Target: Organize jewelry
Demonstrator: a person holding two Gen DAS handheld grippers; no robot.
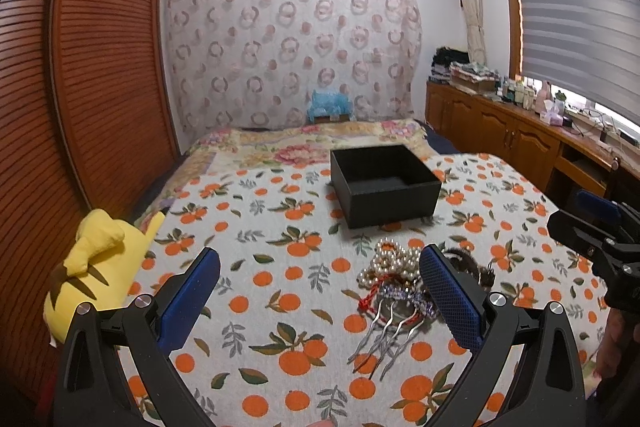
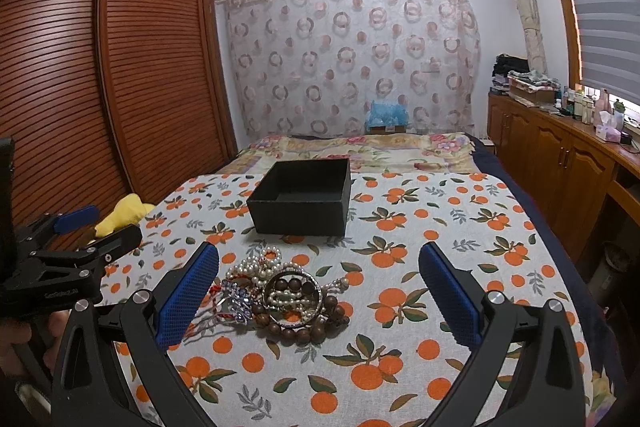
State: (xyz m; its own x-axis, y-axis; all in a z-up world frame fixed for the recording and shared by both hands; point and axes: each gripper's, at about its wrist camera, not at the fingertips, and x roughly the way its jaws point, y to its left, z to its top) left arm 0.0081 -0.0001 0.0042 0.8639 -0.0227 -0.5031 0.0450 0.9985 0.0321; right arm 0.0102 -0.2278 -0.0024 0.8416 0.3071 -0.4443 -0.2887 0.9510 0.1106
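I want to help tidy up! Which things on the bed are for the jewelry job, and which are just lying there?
For the job:
- tangled pile of pearl strands, brown wooden beads, silver bangle and metal hair comb
- open black square box
- both open grippers: left, right

Just lying about:
- yellow plush toy
- orange-print bedsheet

— What are the grippers showing? 
— The left gripper (image 1: 320,291) and right gripper (image 2: 319,289) are showing matte black frames, round silver screws and textured blue pads (image 1: 448,297).
— Any skin? 
— Bare fingers (image 2: 14,331) are showing.
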